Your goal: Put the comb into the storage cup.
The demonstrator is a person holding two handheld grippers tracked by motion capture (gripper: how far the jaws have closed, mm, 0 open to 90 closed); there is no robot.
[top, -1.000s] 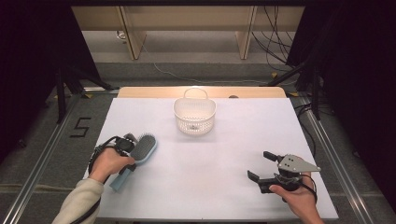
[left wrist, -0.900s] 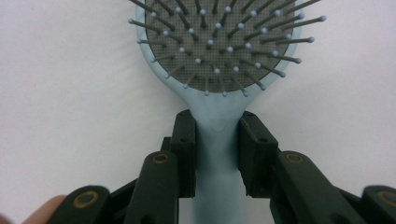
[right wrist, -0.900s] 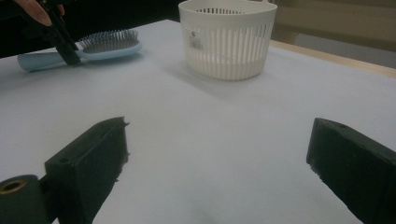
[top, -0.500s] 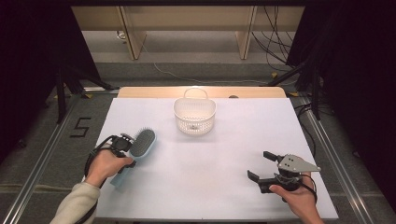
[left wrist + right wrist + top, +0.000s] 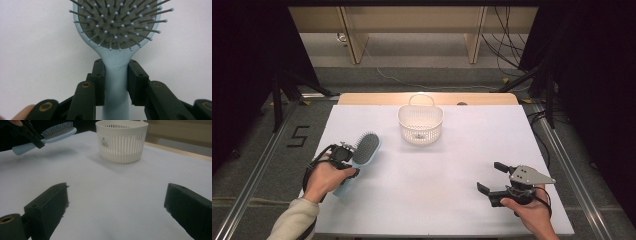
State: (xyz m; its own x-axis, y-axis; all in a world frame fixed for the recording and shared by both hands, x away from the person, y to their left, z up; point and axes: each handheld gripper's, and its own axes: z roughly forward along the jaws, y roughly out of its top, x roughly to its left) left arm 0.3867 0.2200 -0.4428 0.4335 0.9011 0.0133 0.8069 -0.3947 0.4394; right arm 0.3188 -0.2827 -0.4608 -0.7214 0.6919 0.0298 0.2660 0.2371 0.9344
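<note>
A light blue hairbrush with grey bristles is held clear of the white table at the left, its head pointing toward the far side. My left gripper is shut on the brush's handle just below the head, both pads pressed against its sides. In the right gripper view the hairbrush hangs above its own shadow. My right gripper rests low near the table's front right, jaws wide open with nothing between them. A white slotted basket with a handle stands at the far middle.
The white table top stretches between the two hands. A wooden strip runs along the far edge. Beyond it are wooden legs and cables on the floor. A "5" is marked on the floor at the left.
My left gripper has carried the hairbrush slightly up and toward the far side of the table. The right gripper has stayed where it was.
</note>
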